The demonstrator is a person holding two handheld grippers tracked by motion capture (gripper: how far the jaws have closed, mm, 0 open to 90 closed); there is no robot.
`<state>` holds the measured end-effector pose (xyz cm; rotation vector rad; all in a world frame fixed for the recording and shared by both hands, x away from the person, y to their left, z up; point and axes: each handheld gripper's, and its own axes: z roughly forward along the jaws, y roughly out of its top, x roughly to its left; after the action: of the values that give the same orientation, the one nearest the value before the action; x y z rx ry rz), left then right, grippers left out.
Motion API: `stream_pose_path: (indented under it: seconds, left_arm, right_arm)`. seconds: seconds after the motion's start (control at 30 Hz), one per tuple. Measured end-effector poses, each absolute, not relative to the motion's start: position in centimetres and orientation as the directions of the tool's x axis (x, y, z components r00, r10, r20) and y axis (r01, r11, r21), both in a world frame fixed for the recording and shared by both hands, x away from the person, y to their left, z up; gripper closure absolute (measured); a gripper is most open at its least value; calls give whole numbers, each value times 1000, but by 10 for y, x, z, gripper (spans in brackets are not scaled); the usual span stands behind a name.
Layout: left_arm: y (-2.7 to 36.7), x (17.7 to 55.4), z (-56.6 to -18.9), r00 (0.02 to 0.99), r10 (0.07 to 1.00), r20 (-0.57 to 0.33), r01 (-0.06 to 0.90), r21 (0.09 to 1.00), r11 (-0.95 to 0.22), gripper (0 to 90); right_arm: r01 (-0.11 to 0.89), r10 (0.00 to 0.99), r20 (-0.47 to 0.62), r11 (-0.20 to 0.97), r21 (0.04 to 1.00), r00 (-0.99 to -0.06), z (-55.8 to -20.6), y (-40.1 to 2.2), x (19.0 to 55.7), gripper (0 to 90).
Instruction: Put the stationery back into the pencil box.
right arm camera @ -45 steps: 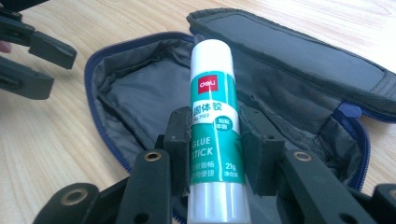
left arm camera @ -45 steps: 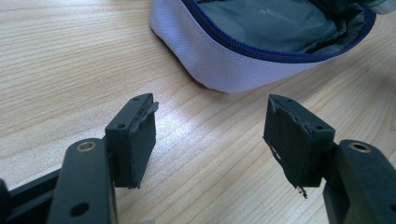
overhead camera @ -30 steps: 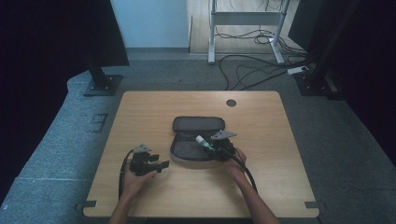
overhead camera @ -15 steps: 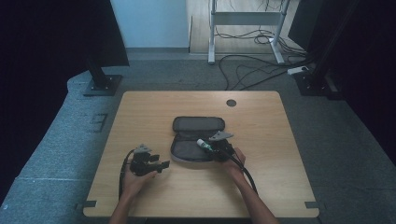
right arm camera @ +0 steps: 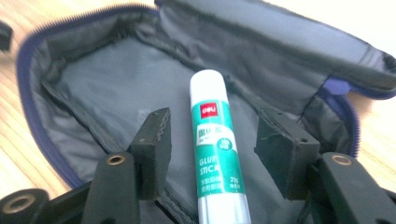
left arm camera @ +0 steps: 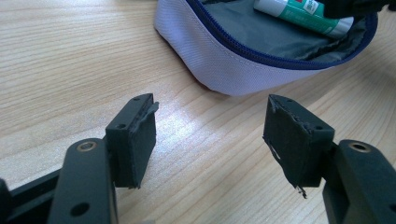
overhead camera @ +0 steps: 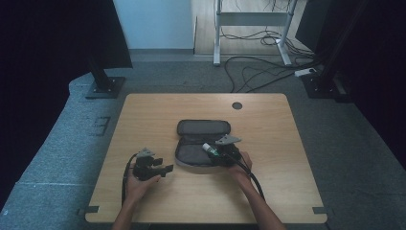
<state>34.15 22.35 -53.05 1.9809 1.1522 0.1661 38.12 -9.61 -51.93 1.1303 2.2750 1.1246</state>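
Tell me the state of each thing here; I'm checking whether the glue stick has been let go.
Pencil case: unzipped, lying open.
Glue stick: capped, lying inside the case, unclamped.
Right hand-held gripper: jaws just opened, either side of the stick.
Left hand-held gripper: open, empty.

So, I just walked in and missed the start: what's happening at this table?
A person is working with a gripper in each hand at a wooden table, packing an open pencil case. The right gripper hangs over the case's lower half; its jaws have just been opening, and a glue stick lies between them on the grey lining, no longer pinched. The left gripper rests open on the table beside the case, holding nothing.
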Motion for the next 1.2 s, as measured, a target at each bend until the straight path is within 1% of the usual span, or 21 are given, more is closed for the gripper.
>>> stream_pose_path:
  seconds: [0.1,0.5,0.87,1.2]
  left_arm:
    - [224,341,-530,573,774,-271,666,705,-246,347]
    - [222,341,-531,574,773,-271,667,702,-249,347]
    - [223,340,-530,574,772,-272,666,703,-248,347]
    - [226,340,-529,568,776,-274,666,707,-237,346]
  right_arm:
    - [488,785,62,319,813,-616,-515,-101,378,442]
    - [454,769,115,244,857,-629,-505,-122,358,442]
    - [427,758,112,233,873,-643,-505,-144,330,442]
    - [440,776,103,239,866,-623,-519,-174,304,438]
